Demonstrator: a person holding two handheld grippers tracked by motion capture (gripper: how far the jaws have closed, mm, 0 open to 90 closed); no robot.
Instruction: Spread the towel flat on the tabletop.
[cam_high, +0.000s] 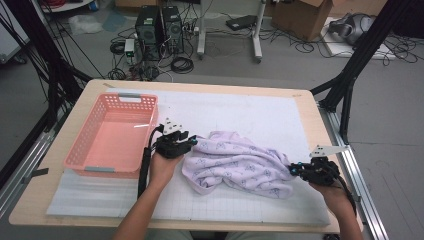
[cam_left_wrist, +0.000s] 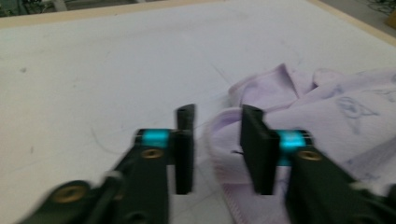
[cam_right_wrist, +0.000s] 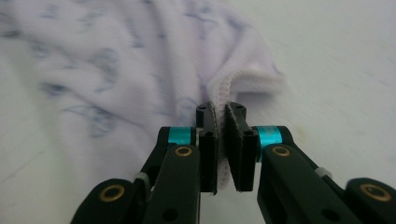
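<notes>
A lilac cloth (cam_high: 240, 162) with a faint blue print lies crumpled on the white mat, between my two grippers. My left gripper (cam_high: 192, 142) sits at the cloth's left end. In the left gripper view its jaws (cam_left_wrist: 218, 112) stand apart, and the cloth's (cam_left_wrist: 327, 107) hemmed edge lies in the gap without being pressed. My right gripper (cam_high: 292, 169) is at the cloth's right corner. In the right gripper view (cam_right_wrist: 220, 109) the jaws are nearly together, with the stitched hem of the cloth (cam_right_wrist: 116, 60) pinched between the pads.
A pink plastic basket (cam_high: 137, 95) stands on the table's left side, close beside my left hand. The white gridded mat (cam_high: 250, 110) covers most of the wooden table (cam_high: 310, 107). Beyond the table are computers, cables and black frame legs.
</notes>
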